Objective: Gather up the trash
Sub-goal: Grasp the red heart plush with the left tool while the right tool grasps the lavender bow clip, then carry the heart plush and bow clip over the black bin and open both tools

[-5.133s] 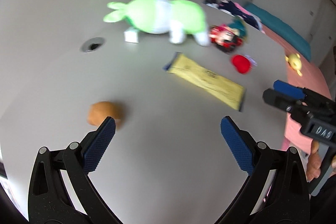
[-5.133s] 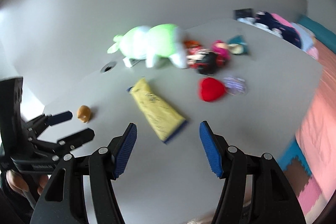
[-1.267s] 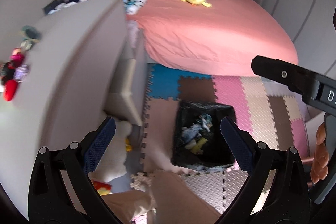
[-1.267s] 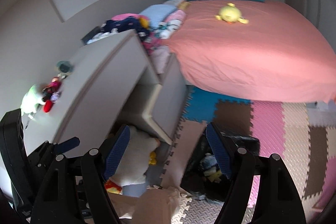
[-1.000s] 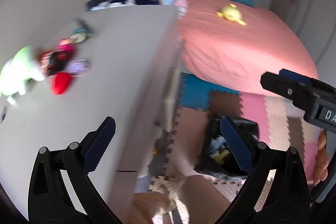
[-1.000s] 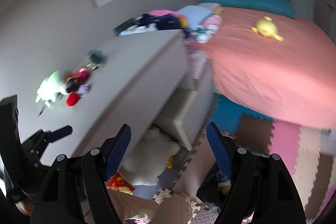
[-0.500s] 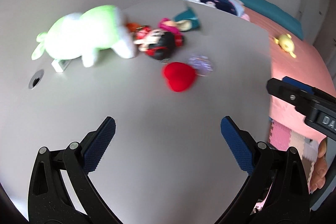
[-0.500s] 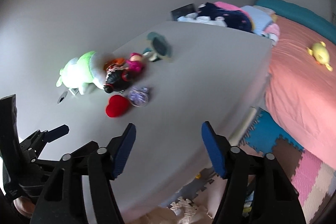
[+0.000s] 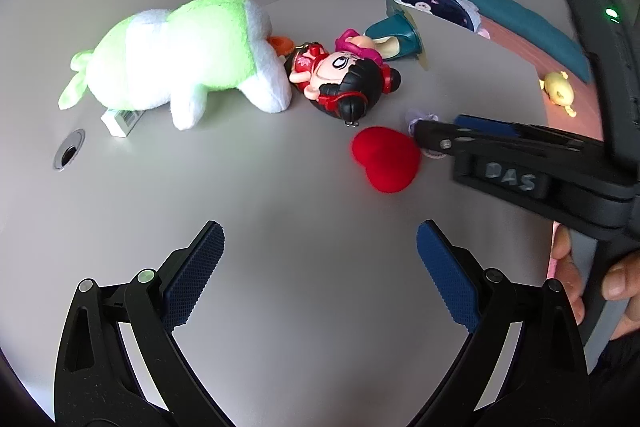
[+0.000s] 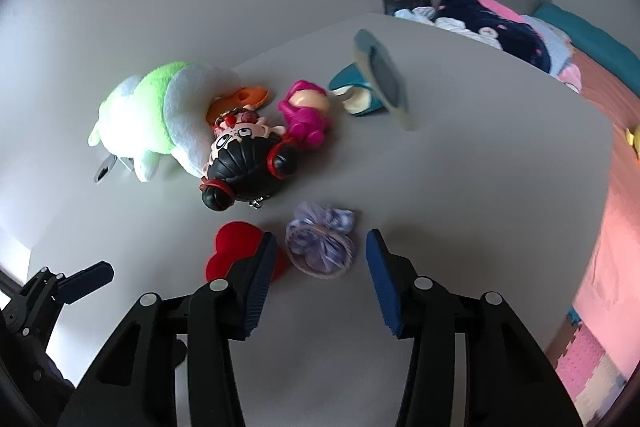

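I can read only "DAS", in raised letters on the side of my right gripper [image 9: 440, 135].

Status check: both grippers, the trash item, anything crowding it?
Left gripper open, empty. Right gripper closing around purple wad, pads not yet touching. Red heart beside its left finger; doll just beyond.

The left gripper [image 9: 320, 267] points steeply downward with its jaws spread wide and nothing between them. The right gripper [image 10: 320, 273] tilts down likewise, its jaws closing (the pads touch nothing yet). A hand [image 9: 592, 283] grips the right gripper's handle, fingers curled around it.
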Tool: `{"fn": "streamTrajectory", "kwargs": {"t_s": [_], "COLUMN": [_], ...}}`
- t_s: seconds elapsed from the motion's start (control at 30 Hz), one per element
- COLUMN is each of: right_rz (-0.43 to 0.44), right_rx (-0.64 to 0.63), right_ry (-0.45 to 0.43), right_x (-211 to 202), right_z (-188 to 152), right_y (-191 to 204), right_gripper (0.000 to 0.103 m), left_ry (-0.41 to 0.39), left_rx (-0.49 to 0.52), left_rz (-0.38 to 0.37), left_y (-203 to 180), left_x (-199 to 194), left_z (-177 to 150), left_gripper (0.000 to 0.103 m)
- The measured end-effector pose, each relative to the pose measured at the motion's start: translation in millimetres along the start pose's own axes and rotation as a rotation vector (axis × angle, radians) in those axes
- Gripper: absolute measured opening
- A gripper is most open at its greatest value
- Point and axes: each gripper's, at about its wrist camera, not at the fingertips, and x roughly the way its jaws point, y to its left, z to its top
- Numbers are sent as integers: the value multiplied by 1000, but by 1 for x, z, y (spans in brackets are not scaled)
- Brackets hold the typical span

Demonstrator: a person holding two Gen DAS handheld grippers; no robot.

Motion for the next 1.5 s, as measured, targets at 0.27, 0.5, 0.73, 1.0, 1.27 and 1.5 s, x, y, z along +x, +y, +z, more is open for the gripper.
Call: {"fn": "streamTrajectory", "kwargs": {"t_s": [0.27,0.5,0.73,1.0,1.27,1.5], "right_rz": [7,31,53,35,-14,-106], "right_rx": [-8,66,97,173,256,363], "right_ry": [16,-35,-77,-128,-208,-261], "right_x": [-4,-31,-62,-105,-169,-232], "right_z": [-2,-10,-22,-55,-106,-179], "right_y": [-8,-28,-42,-67,-92,-132], "right_gripper": [3,3,3,3,3,3], "left_ry": [-14,1,-2,-59,-95,-92], "left_rx": [11,72,72,107,207,339], "left_rz": [-25,-36,-14,-65,-161,-302], "left_y": [-9,-26,-27,-53,-122,-204], "left_x": [16,41,38,0,-37,-58], "left_z": [15,31,31,18,-12,-54], "left_gripper": [94,61,47,47,47,47]}}
